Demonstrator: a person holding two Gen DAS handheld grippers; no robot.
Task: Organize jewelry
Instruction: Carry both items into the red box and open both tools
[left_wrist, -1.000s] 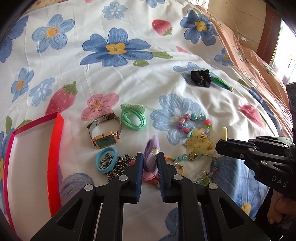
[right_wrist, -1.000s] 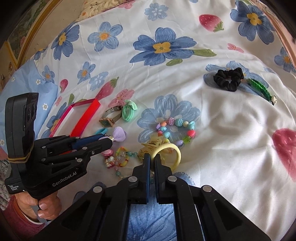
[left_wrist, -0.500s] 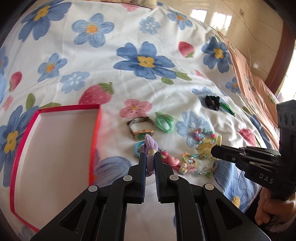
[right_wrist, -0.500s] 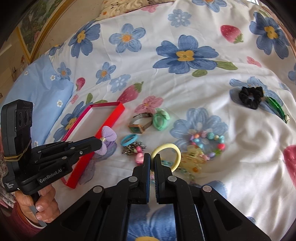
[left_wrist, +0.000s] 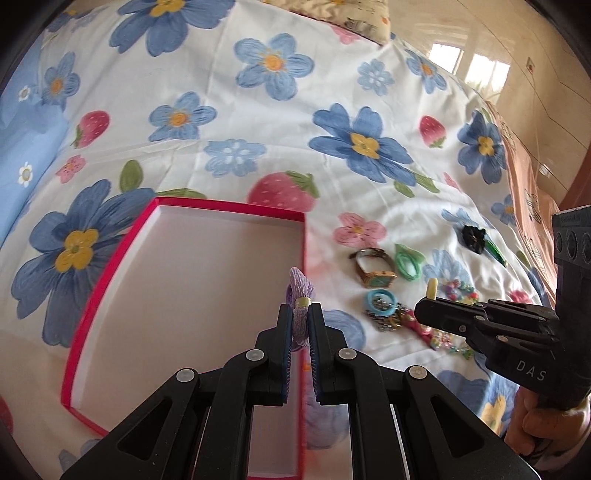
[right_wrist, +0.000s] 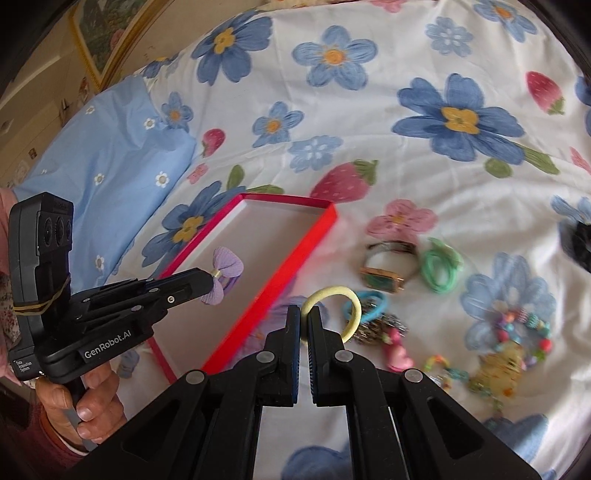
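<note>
My left gripper (left_wrist: 300, 311) is shut on a purple bow hair tie (left_wrist: 301, 291), held above the right rim of the red box (left_wrist: 110, 269) with its white inside. The right wrist view shows the bow (right_wrist: 224, 271) hanging over the box (right_wrist: 295, 258). My right gripper (right_wrist: 305, 312) is shut on a pale yellow hair tie (right_wrist: 351, 295), just right of the box and above the bed. A gold watch (right_wrist: 384, 278), green coil tie (right_wrist: 439, 271), blue ring tie (right_wrist: 373, 297), chain, beaded bracelets (right_wrist: 517, 325) and yellow claw clip lie on the sheet.
Everything rests on a floral bedsheet (left_wrist: 258, 122). A black scrunchie (left_wrist: 473, 238) with a green clip lies farther right. A light blue pillow (right_wrist: 99, 158) sits at the left. A hand (right_wrist: 79, 398) grips the left tool's handle.
Both grippers lifted their hair ties off the jewelry pile and carried them left; the bow now hangs over the red box, the yellow tie beside it.
</note>
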